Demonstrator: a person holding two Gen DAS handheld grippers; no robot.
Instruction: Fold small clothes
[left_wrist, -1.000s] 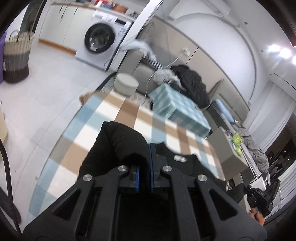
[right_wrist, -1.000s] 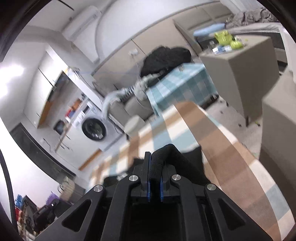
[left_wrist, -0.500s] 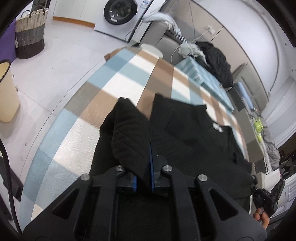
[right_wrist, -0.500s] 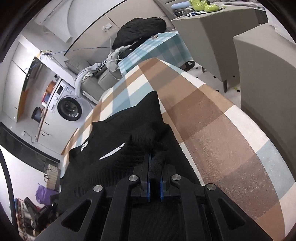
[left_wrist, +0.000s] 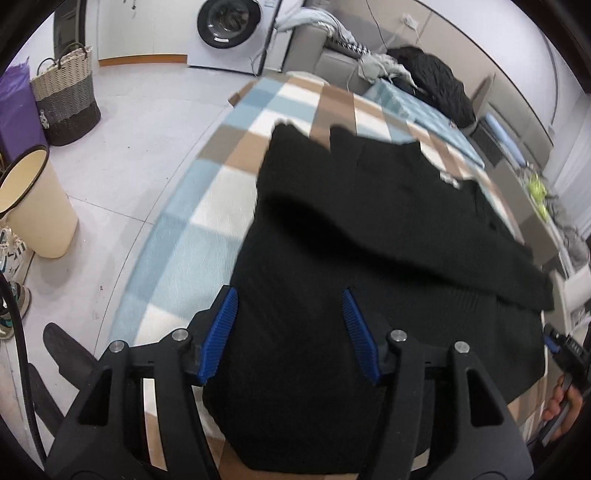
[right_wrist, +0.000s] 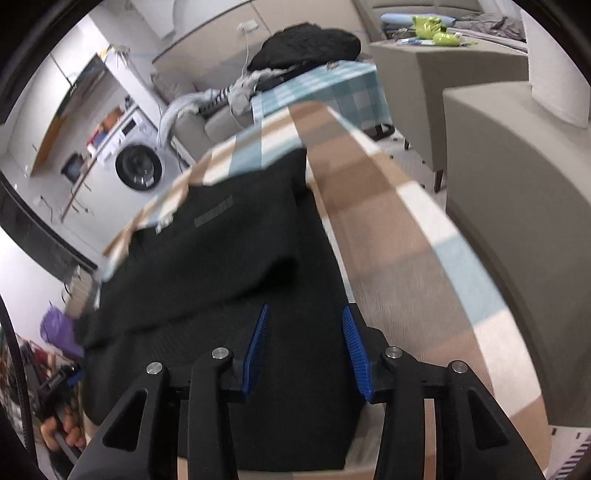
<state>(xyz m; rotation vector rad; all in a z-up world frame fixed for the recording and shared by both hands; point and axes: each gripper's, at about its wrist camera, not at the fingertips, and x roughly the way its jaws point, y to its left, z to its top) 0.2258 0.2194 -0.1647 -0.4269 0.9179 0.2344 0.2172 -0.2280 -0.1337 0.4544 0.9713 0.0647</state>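
Observation:
A black knitted garment (left_wrist: 369, 229) lies flat on the checked table (left_wrist: 207, 206), with a folded layer across its middle. It also shows in the right wrist view (right_wrist: 236, 258), where a grey label is visible. My left gripper (left_wrist: 290, 317) is open, its blue pads (left_wrist: 221, 332) spread over the garment's near-left part and holding nothing. My right gripper (right_wrist: 304, 332) is open over the garment's near-right part, empty, with blue pads (right_wrist: 352, 350) apart.
A cream bin (left_wrist: 33, 206) and a woven basket (left_wrist: 66, 99) stand on the floor left of the table. A washing machine (left_wrist: 229, 29) is at the back. A grey cabinet (right_wrist: 517, 177) stands close to the table's right edge. A smaller checked table (right_wrist: 332, 88) carries dark clothes.
Both grippers were shut on pinched folds of the black garment. They lowered it onto the table, opened and let go. The garment now lies folded flat.

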